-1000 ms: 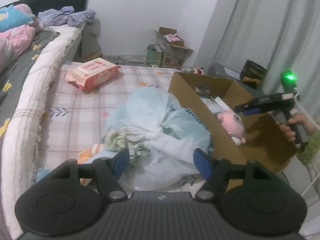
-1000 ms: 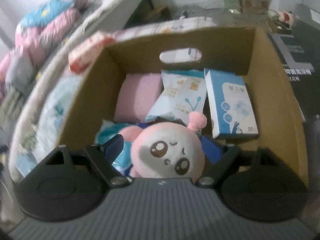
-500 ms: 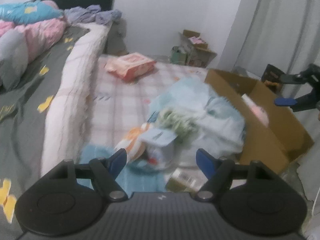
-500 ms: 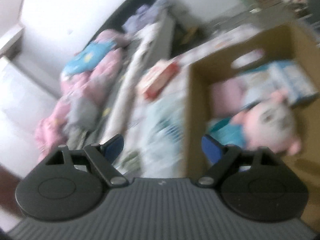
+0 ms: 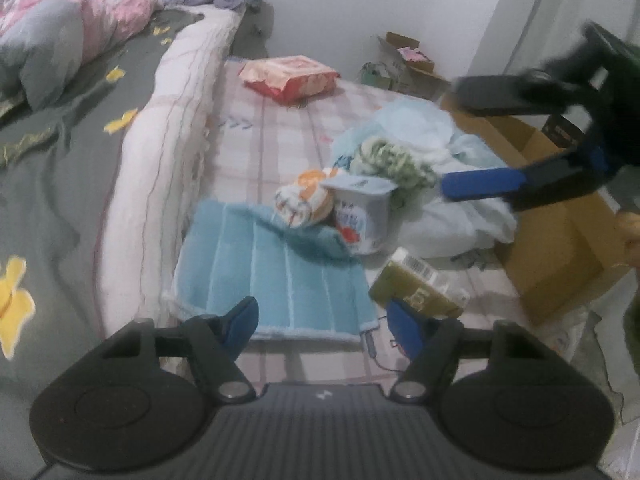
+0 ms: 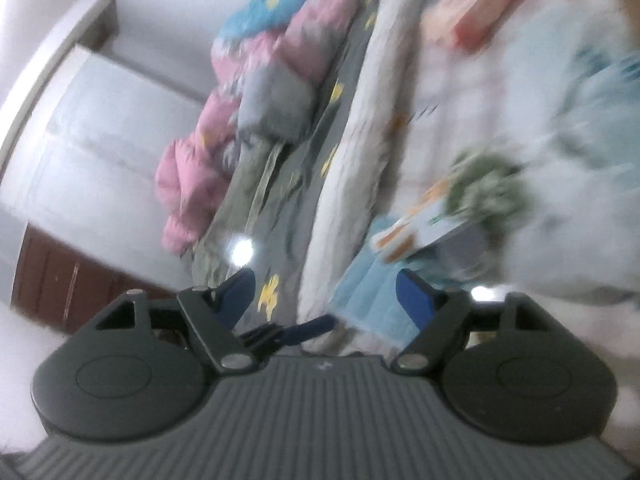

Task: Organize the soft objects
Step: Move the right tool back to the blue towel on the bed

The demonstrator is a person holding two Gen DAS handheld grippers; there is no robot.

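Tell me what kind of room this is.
Most likely a bedroom: a bed with a grey sheet and a bunched pink and blue quilt, a checked mattress beside it strewn with soft items, and a curtain by the wall.

The left gripper point(image 5: 320, 322) points down with its jaws apart and nothing between them. The right gripper point(image 6: 326, 294) is also empty, and its jaws have just been closing a little.

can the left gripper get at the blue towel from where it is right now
Probably yes. The left gripper is open and empty, aimed down at the near edge of the blue towel, with nothing between them. The yogurt cup and rolled cloth weigh only on its far end.
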